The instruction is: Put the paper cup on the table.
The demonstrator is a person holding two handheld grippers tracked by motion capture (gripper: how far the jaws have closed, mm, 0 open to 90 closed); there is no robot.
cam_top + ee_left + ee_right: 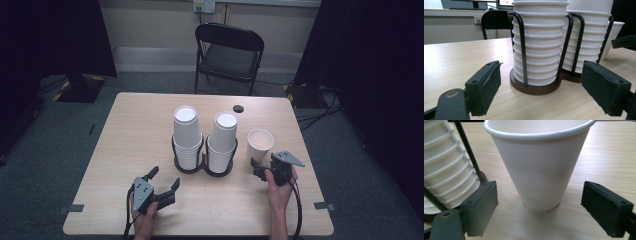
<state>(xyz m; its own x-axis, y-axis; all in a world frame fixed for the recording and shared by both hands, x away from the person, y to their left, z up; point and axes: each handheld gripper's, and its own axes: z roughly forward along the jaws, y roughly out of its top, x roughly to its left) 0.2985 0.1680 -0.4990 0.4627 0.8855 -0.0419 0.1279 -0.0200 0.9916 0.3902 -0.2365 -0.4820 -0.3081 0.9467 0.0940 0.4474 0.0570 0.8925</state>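
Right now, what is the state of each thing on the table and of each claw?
single cup: upright, mouth up, standing free on the table, no claw touching it.
left stack of cups: upside down, nested, inside its wire holder.
right stack of cups: upside down, nested, inside its wire holder.
left claw: open, holding nothing, facing the left stack.
right claw: open, jaws on either side of the single cup.

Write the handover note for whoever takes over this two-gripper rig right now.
Left gripper: open, holding nothing, facing the left cup stack in the wire holder.
Right gripper: open, jaws either side of the single upright cup, not touching it.
Done: one cup stands alone on the table, right of the right cup stack.
Left: probably grip that cup; its destination is unclear.
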